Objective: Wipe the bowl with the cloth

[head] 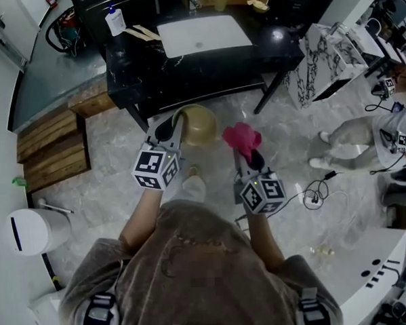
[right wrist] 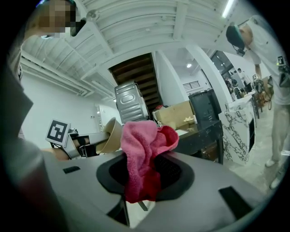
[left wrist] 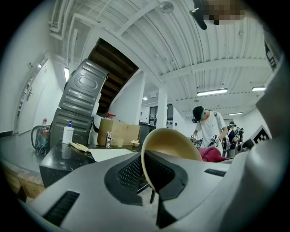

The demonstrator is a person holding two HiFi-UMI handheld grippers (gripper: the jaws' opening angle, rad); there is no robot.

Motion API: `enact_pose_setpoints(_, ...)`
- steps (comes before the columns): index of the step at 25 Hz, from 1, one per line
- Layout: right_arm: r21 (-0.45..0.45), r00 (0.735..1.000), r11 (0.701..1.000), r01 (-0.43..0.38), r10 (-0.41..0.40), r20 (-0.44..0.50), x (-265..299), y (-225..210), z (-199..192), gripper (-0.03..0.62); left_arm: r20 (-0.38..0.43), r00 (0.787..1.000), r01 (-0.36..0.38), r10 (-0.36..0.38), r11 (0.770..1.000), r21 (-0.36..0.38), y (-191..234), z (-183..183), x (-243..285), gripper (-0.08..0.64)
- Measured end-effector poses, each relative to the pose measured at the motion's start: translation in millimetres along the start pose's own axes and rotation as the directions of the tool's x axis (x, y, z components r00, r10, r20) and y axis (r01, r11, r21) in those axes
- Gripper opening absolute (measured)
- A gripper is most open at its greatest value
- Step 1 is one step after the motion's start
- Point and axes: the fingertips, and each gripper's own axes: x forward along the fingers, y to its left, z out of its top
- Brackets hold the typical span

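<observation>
A tan bowl (head: 198,125) hangs in the air in front of the black table, tipped on its side, with my left gripper (head: 175,131) shut on its rim. In the left gripper view the bowl (left wrist: 170,145) stands edge-up between the jaws. A bunched pink cloth (head: 241,139) sits to the bowl's right, a small gap apart, and my right gripper (head: 246,151) is shut on it. In the right gripper view the cloth (right wrist: 144,156) fills the jaws and the bowl (right wrist: 110,135) shows at the left.
A black table (head: 204,63) with a white sheet (head: 203,35) and a bottle (head: 115,20) stands ahead. Wooden crates (head: 49,146) lie at the left, a marble-patterned stand (head: 323,60) at the right. A person (head: 365,140) stands at the right; cables (head: 320,189) lie on the floor.
</observation>
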Motion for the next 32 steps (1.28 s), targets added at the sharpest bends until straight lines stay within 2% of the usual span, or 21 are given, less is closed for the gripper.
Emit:
enact_pose_setpoints(9, -0.009, 1.000, 1.000, 0.024, -0.024, 0.016, 106, -35, 47, 0.118, -0.008, 1.000, 0.026, -0.026, 1.000, 0.013, 65, 25, 103, 0.017)
enact_pose_setpoints(15, -0.014, 0.999, 0.999, 0.029, -0.029, 0.017, 155, -51, 65, 0.118, -0.001, 0.999, 0.034, -0.034, 0.999, 0.004, 96, 38, 151, 0.017)
enact_pose_setpoints(25, -0.007, 0.997, 0.997, 0.075, -0.075, 0.015, 195, -83, 72, 0.118, -0.032, 0.998, 0.054, -0.054, 0.998, -0.019, 118, 29, 206, 0.017)
enact_pose_setpoints(32, -0.005, 0.998, 0.998, 0.063, -0.063, 0.006, 234, -111, 79, 0.118, -0.033, 0.998, 0.051, -0.052, 0.998, -0.029, 127, 30, 249, 0.017)
